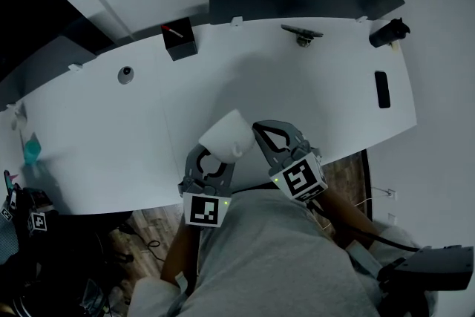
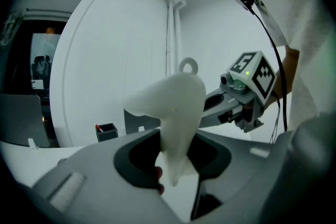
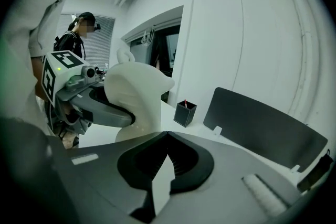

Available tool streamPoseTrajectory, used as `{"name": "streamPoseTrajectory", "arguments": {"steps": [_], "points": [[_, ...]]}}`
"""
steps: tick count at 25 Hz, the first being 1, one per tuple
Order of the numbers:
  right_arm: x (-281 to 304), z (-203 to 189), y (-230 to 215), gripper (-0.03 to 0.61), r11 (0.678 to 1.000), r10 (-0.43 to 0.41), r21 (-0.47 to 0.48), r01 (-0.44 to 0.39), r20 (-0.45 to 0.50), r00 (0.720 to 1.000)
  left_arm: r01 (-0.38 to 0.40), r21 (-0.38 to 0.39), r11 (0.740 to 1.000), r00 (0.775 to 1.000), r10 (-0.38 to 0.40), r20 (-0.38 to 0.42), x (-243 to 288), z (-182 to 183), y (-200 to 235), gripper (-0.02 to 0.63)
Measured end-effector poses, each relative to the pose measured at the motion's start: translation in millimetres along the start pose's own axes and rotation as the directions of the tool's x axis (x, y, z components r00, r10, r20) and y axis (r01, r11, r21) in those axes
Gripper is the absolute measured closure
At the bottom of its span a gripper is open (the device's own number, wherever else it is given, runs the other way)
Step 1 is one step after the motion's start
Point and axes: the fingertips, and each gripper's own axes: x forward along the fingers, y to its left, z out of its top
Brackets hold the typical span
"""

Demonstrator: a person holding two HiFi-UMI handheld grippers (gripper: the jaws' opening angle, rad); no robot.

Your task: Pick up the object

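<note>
A white moulded object (image 1: 228, 136) is held up above the near edge of the white table (image 1: 111, 130). My left gripper (image 1: 215, 158) is shut on its lower part. In the left gripper view the object (image 2: 176, 107) stands up between the dark pads, with a small ring at its top. My right gripper (image 1: 260, 130) is just right of the object, shut with nothing in it. In the right gripper view its tips (image 3: 165, 136) meet, and the object (image 3: 134, 94) shows to the left in the left gripper's (image 3: 113, 113) hold.
A black pen holder (image 1: 179, 39) stands at the table's far side, beside a dark panel (image 1: 297, 0). A black phone (image 1: 382, 89) lies at the right, a small round item (image 1: 125, 75) at the left, a teal bottle (image 1: 31, 150) at the far left. A person (image 3: 79, 39) stands behind.
</note>
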Motion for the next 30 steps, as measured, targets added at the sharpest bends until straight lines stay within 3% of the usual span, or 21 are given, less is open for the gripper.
{"name": "streamPoseTrajectory", "arguments": {"steps": [8,16,19,30], "points": [[-7.9,-1.6,3.4,0.577,0.994,-0.109,-0.021,0.108,-0.031,0.994,-0.055,0.008,0.998,0.998,0.055,-0.018,-5.2,-5.7,-0.7,0.474],[-20.7,-4.5,0.3,0.577,0.991,-0.132,-0.027,0.131,-0.009,0.991,-0.135,-0.003,0.991,0.991,0.134,-0.027,-2.5,0.7,-16.8,0.474],[-31.5,-9.5,-1.2,0.577,0.990,-0.140,-0.014,0.140,-0.002,0.990,-0.156,-0.040,0.987,0.988,0.156,-0.019,0.9,2.3,-30.0,0.474],[-90.3,-52.4,-9.9,0.577,0.983,-0.179,0.046,0.178,0.023,0.984,-0.213,-0.053,0.976,0.973,0.207,-0.100,5.2,-5.6,-89.1,0.474]]}}
